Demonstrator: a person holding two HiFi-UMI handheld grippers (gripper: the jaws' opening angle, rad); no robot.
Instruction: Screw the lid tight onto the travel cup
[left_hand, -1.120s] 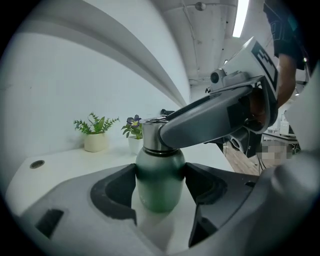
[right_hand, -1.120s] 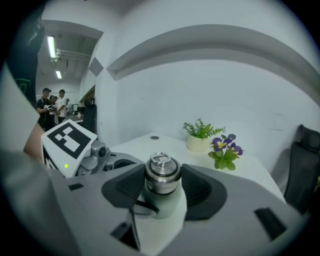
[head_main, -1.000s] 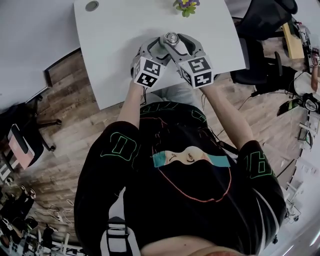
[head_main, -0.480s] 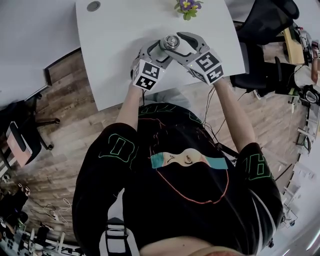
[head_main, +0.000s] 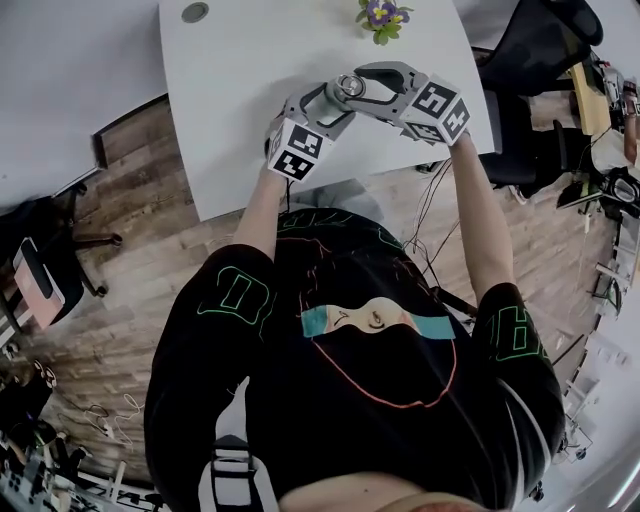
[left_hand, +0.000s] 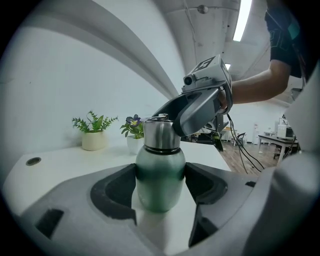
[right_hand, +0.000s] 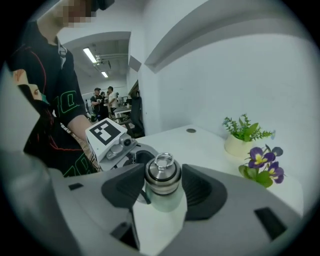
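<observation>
Jaws of the left gripper clamp the green travel cup by its body, over the white surface's near edge. Beyond, the right gripper's jaws, just closing, pinch its steel lid. The smooth, rigid metal likely slips, so the lid's ridged band looks the best hold.

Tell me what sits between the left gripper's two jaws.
The rounded green metal travel cup, capped with its steel lid, stands between them. Both pads of the left gripper press its body. The left gripper view shows this.
</observation>
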